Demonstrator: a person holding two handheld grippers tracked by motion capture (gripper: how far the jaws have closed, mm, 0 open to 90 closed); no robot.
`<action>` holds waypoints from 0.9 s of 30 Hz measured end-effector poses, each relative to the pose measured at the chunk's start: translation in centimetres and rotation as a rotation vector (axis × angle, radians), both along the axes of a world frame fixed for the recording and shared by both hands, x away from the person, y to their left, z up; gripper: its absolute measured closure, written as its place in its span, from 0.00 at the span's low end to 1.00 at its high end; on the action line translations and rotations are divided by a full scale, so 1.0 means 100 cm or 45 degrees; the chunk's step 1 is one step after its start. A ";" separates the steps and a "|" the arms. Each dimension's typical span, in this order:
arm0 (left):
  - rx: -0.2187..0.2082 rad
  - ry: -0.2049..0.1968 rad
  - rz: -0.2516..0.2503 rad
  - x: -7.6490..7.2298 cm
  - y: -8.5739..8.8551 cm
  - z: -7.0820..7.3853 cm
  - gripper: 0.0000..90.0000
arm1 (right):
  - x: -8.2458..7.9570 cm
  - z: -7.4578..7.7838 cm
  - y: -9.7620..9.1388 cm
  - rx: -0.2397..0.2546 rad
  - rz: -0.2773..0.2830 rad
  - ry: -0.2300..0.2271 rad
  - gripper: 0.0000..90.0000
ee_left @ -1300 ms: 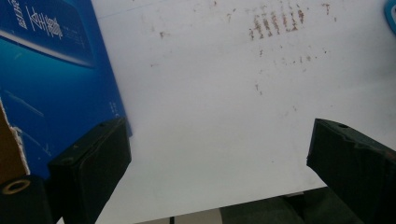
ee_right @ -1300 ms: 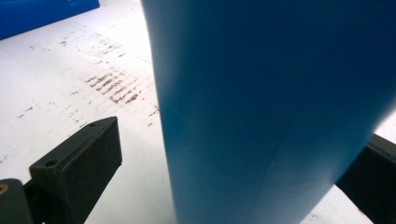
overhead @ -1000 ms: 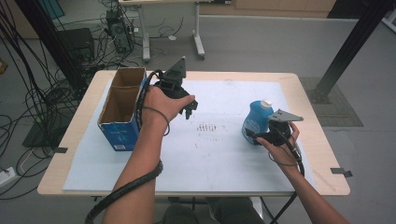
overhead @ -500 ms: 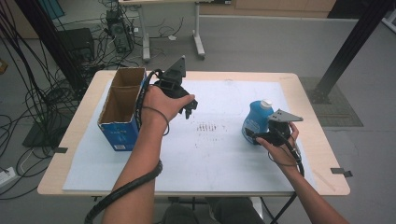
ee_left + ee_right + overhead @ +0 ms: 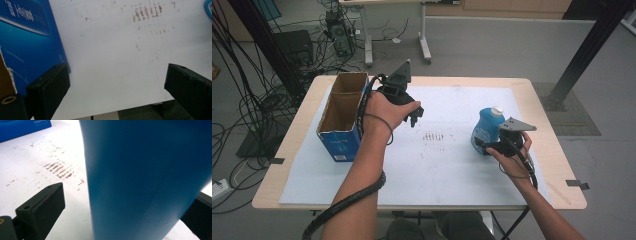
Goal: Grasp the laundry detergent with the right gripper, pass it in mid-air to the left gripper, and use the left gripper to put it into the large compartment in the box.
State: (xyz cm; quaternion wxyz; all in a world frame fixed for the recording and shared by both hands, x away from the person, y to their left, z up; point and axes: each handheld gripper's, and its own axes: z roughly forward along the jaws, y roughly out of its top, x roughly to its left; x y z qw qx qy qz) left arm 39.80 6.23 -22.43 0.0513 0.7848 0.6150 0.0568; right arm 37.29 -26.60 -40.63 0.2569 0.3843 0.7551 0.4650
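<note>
Table (image 5: 542, 95): light wood top.
White sheet (image 5: 447, 165): covers most of the table.
Blue box (image 5: 343, 120): on the sheet's left edge, open-topped.
Blue bottle (image 5: 486, 127): upright, well right of the box.

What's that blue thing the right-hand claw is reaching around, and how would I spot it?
Look at the white sheet covering the table, then its right side, where the right gripper sits with its jaws open on either side of a bottle. It stands upright, blue with a white cap, rounded, unlike the open-topped blue box at the sheet's left edge.
</note>
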 end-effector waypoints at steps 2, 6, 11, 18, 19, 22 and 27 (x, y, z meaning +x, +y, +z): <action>0.001 0.002 -0.001 0.000 0.000 0.000 0.07 | 0.000 0.000 0.000 -0.002 0.000 0.000 0.01; 0.000 -0.001 -0.002 0.000 0.001 0.001 0.07 | -0.001 0.000 0.000 0.003 -0.002 -0.004 0.01; -0.003 -0.002 -0.003 0.000 0.000 0.001 0.07 | -0.001 0.000 0.001 0.002 0.003 -0.010 0.01; -0.002 -0.001 -0.007 -0.001 0.000 0.002 0.07 | -0.001 0.001 0.001 0.003 0.000 -0.017 0.01; -0.002 -0.002 -0.006 -0.001 0.000 0.002 0.07 | -0.001 0.001 0.001 0.003 0.001 -0.018 0.01; 0.000 -0.003 -0.005 -0.001 0.000 0.002 0.07 | -0.001 0.000 0.002 0.002 0.004 -0.018 0.01; -0.003 -0.004 -0.007 -0.001 -0.001 0.003 0.07 | 0.000 0.001 0.002 0.004 0.002 -0.027 0.01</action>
